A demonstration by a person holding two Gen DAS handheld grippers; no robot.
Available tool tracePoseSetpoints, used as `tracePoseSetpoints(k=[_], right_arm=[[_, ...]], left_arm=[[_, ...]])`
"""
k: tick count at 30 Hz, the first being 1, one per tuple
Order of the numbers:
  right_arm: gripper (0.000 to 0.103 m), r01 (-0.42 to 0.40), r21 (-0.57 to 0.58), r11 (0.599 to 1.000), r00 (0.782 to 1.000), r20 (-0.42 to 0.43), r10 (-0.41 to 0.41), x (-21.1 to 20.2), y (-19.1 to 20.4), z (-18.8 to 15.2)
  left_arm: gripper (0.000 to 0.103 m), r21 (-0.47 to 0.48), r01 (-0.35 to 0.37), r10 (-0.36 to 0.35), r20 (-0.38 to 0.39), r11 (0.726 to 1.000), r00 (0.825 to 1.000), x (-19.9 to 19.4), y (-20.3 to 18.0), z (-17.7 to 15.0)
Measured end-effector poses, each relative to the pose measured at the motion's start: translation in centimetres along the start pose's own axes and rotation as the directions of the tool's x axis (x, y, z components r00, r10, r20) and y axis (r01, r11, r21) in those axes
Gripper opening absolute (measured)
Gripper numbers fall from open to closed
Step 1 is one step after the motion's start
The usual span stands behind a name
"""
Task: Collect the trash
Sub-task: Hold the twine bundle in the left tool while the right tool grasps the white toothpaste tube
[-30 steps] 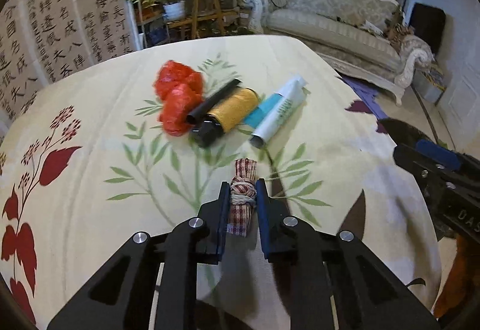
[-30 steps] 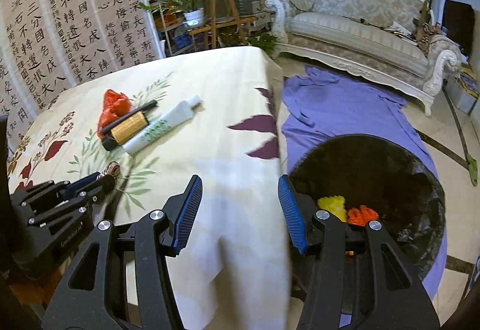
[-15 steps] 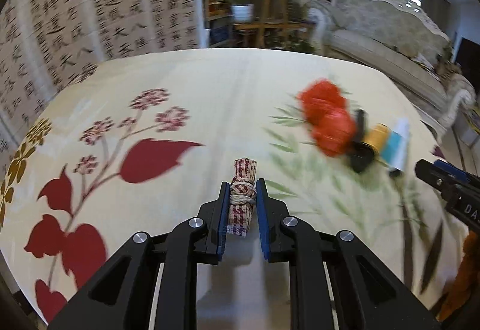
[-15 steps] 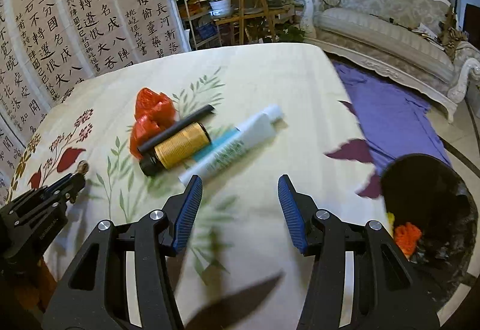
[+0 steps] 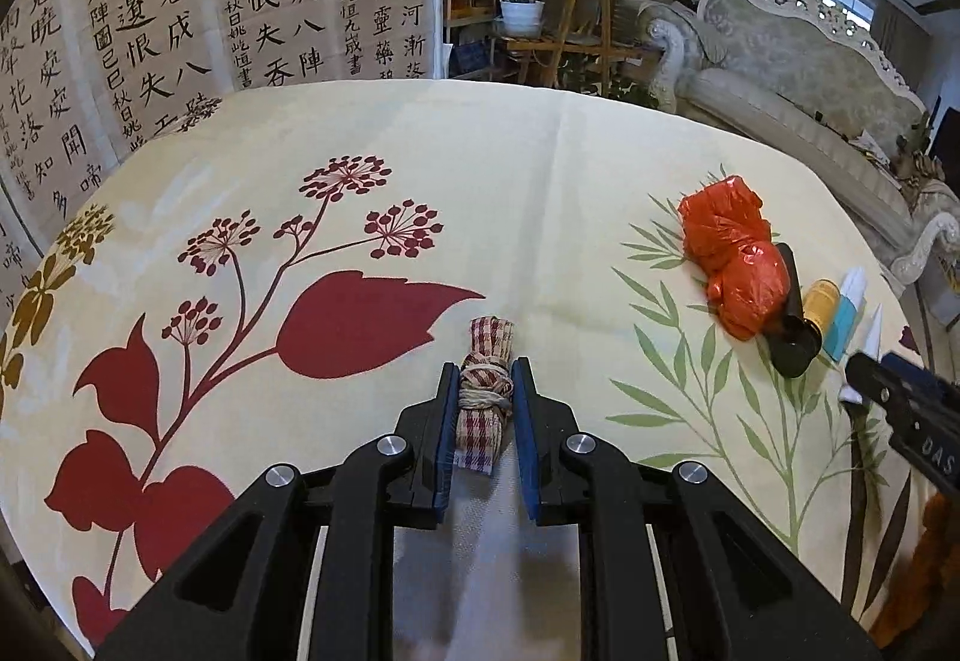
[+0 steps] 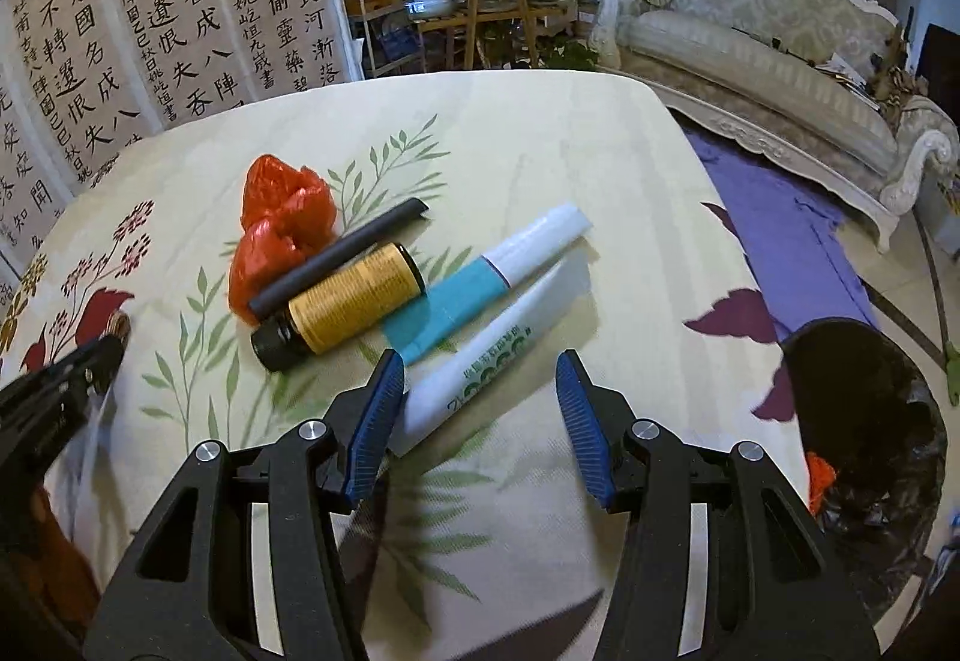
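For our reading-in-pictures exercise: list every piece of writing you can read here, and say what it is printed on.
"DAS": right gripper, letters cut off at the picture's edge.
"成", "名", "國", "不轉": calligraphy screen, large brush characters in columns.
White tube: green print, too blurred to read.
Gold-labelled bottle: fine print, too small.

Left claw [image 5: 485,391] clamped on checked cloth roll [image 5: 485,383] above floral tablecloth [image 5: 510,169] — red bag [image 5: 735,265] far right.
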State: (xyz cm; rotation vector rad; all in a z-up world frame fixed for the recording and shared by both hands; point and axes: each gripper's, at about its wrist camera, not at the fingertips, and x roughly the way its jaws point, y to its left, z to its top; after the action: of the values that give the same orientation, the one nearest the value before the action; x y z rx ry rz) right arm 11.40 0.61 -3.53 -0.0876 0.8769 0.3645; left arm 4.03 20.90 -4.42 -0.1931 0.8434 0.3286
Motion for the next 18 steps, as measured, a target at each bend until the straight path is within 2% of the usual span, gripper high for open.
tracePoseSetpoints(k=[5, 18], right_arm=[[0.045, 0.012, -0.024, 1.000, 1.000, -0.001, -0.012, -0.8, -0.4, -0.9], [0.047, 0.020, -0.008, 1.000, 1.000, -0.009, -0.020, -2.3, -1.6, -1.8]], left_arm=[[0.019, -0.012, 0.013, -0.013, 0.002, 1.000, 1.000, 0.1, 0.3, 0.1], [0.019, -0.020, 0.022, -0.022, 0.003, 1.000, 1.000, 0.1, 0.5, 0.2]])
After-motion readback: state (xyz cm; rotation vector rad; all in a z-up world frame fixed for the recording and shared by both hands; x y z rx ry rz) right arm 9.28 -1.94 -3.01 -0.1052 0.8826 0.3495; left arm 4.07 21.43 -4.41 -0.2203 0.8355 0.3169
